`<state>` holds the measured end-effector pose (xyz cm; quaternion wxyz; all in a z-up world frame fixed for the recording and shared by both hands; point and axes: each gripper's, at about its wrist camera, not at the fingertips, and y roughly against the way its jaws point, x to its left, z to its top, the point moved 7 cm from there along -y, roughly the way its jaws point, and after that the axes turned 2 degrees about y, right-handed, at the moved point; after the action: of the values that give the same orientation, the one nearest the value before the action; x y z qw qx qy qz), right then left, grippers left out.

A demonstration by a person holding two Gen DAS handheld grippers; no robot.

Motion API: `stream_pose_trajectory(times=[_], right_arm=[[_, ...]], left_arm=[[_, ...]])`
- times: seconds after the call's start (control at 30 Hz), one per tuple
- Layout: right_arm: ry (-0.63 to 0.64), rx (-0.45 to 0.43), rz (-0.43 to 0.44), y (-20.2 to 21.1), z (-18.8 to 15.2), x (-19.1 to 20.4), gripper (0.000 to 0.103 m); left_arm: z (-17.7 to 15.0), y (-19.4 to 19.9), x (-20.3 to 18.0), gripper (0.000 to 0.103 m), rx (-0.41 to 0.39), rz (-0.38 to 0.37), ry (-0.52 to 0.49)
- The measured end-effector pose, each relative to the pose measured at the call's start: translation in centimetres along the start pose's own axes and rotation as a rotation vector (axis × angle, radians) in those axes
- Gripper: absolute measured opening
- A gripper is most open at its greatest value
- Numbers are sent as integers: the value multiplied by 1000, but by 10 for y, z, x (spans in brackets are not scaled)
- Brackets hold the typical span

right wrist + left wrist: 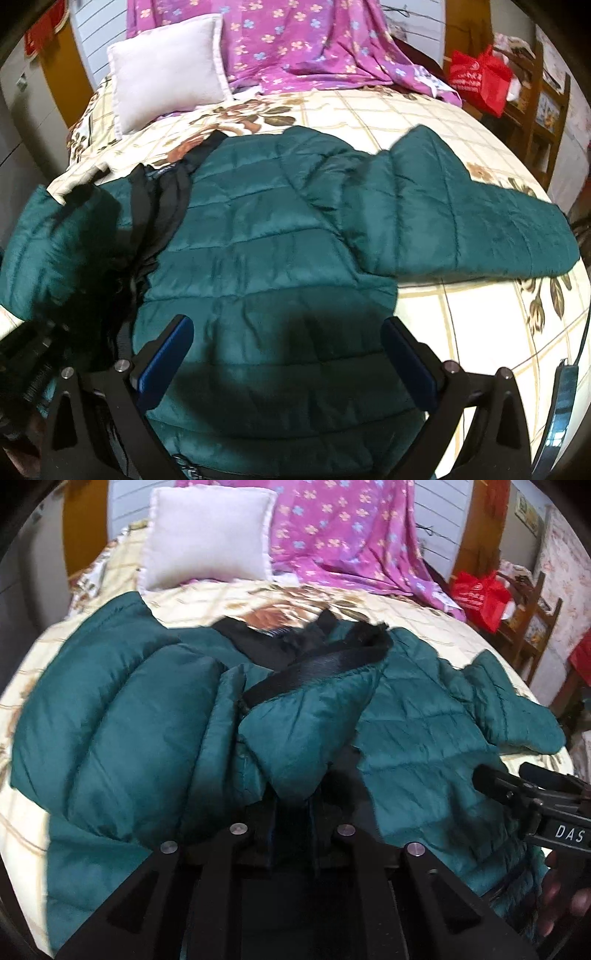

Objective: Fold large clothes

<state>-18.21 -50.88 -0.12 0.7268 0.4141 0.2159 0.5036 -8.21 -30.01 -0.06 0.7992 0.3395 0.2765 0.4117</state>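
The green quilted jacket (pixel 266 236) lies spread on the bed (pixel 461 332), covering most of the near half of the floral bedspread. Its black lining and collar (pixel 332 653) are exposed along the open front. One sleeve (pixel 480 221) extends flat to the right across the bedspread.

Left hand-held gripper (pixel 291 830): fingers pressed together, pinching a fold of the jacket's front panel. The pinched fabric rises in a point directly above the fingers and is lifted off the layer beneath.

Right hand-held gripper (pixel 286 354): fingers spread wide, blue pads (pixel 166 362) facing each other. It sits over the near hem region of the jacket with fabric between the fingers; contact with the fabric cannot be determined. In the left wrist view, this gripper (pixel 532 794) appears at the right edge, just beside the jacket.

At the far end of the bed, a white pillow (pixel 166 66) leans on the left. A purple flowered cloth (pixel 303 44) hangs to its right. A red bag (pixel 480 77) rests on a wooden shelf beyond the far right corner.
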Motion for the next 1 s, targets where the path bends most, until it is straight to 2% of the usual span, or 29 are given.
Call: stream_pose_trajectory(times=[0.03,0.1,0.2,0.27,0.4,0.53,0.63,0.7,0.8,0.87,1.0], right_arm=[[-4,3,5,-1,0,-1,103],[-18,13,23,-2,-1,-2,103],[-33,21,72,-1,0,2,103],[-47,18,111,1,4,8,103],[-58,26,193,0,9,28,103],[-49,72,236,-19,12,52,100],[-6,106,282,-34,10,76,78],[34,87,315,-36,11,90,41],[104,4,264,-23,22,93,20],[145,-72,199,-8,37,85,16],[172,-149,47,-1,70,58,14]], left_arm=[[-1,0,-4,2,-2,-35,1],[-1,3,-11,16,9,-118,3],[-2,22,-15,17,28,-187,-8],[-2,38,-12,18,18,-201,-21],[3,68,10,18,-31,-126,-28],[10,86,57,18,-85,-7,36],[14,89,90,18,-109,59,90],[14,89,106,18,-109,68,127],[13,91,129,18,-117,110,176],[14,90,139,18,-126,98,212],[13,76,155,18,-108,121,263]])
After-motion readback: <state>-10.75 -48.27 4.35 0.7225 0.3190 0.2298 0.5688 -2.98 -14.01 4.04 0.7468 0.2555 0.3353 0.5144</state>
